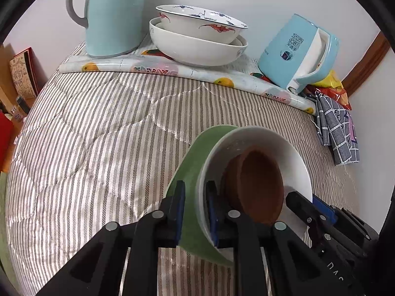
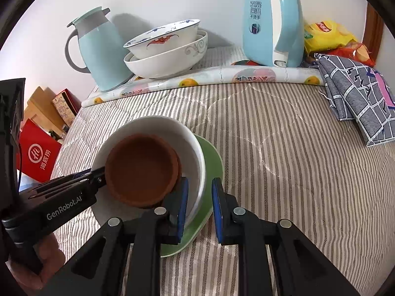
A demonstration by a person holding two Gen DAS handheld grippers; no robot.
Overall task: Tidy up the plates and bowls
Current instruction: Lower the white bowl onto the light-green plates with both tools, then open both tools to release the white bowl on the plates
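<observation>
A stack sits on the striped cloth: a green plate underneath, a white bowl on it, and a brown bowl inside. My left gripper is shut on the rims of the white bowl and green plate together. My right gripper grips the opposite rim, one finger inside the white bowl, one outside the plate. The left gripper also shows in the right wrist view. Two nested white bowls stand at the back.
A light blue thermos jug stands back left, a blue kettle back right, both on a fruit-print mat. A grey checked cloth and snack bags lie at the right. Boxes stand beyond the left edge.
</observation>
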